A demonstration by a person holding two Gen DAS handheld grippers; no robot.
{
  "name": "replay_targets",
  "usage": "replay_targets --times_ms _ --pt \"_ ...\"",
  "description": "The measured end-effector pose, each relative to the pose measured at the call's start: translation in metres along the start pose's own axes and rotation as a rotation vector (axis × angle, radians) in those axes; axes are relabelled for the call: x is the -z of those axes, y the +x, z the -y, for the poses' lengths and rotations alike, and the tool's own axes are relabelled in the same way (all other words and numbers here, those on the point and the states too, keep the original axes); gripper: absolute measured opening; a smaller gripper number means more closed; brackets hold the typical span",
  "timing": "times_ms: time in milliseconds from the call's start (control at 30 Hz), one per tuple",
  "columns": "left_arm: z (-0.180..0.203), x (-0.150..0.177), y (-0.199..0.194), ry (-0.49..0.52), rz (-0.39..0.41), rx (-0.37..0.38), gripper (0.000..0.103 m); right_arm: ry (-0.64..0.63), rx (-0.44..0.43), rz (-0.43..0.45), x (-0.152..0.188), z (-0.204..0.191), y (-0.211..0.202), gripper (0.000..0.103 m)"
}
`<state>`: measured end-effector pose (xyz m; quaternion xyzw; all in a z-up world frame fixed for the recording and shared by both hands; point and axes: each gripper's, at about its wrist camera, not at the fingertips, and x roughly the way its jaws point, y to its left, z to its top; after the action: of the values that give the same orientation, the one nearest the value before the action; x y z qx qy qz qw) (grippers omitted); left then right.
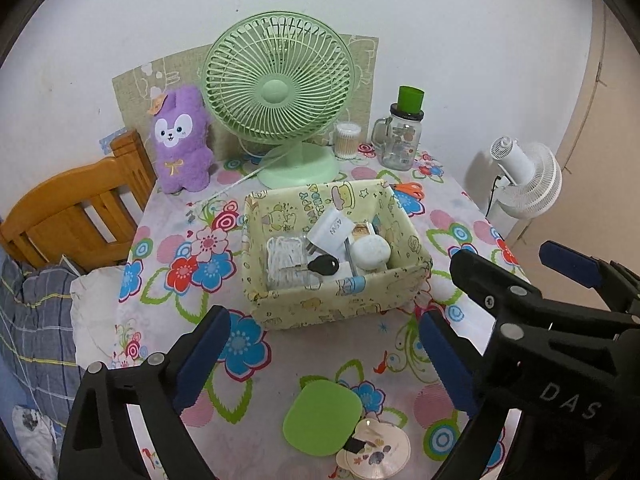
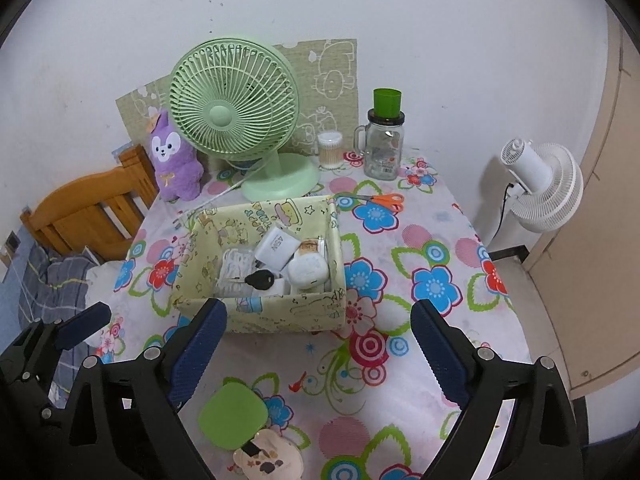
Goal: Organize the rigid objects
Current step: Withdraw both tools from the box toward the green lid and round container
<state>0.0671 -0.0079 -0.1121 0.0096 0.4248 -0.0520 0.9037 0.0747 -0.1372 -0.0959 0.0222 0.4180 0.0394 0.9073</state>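
A pale yellow fabric box (image 1: pixel 340 304) (image 2: pixel 288 312) stands mid-table. It holds a white charger (image 1: pixel 332 230) (image 2: pixel 276 246), a black key (image 1: pixel 324 267) (image 2: pixel 260 279), a white round case (image 1: pixel 372 254) (image 2: pixel 308 274) and a white cable bundle (image 1: pixel 284 260). A green mirror (image 1: pixel 320 416) (image 2: pixel 234 416) and a patterned round compact (image 1: pixel 376 450) (image 2: pixel 268 458) lie near the front edge. Orange scissors (image 1: pixel 408 190) (image 2: pixel 384 200) lie behind the box. My left gripper (image 1: pixel 324 352) is open above the table, in front of the box. My right gripper (image 2: pixel 320 344) is open beside it.
At the back stand a green fan (image 1: pixel 280 92) (image 2: pixel 236 112), a purple plush (image 1: pixel 182 140), a cotton swab tub (image 1: pixel 347 140) and a glass jar with a green cup (image 1: pixel 400 140). A wooden chair (image 1: pixel 80 208) is left, a white fan (image 1: pixel 528 176) right.
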Motion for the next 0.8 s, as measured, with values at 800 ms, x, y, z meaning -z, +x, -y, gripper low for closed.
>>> replay_targets --times_ms 800 --pt "-0.010 0.050 0.013 -0.007 -0.049 0.017 0.098 -0.009 -0.017 -0.043 0.054 -0.007 0.010 0.097"
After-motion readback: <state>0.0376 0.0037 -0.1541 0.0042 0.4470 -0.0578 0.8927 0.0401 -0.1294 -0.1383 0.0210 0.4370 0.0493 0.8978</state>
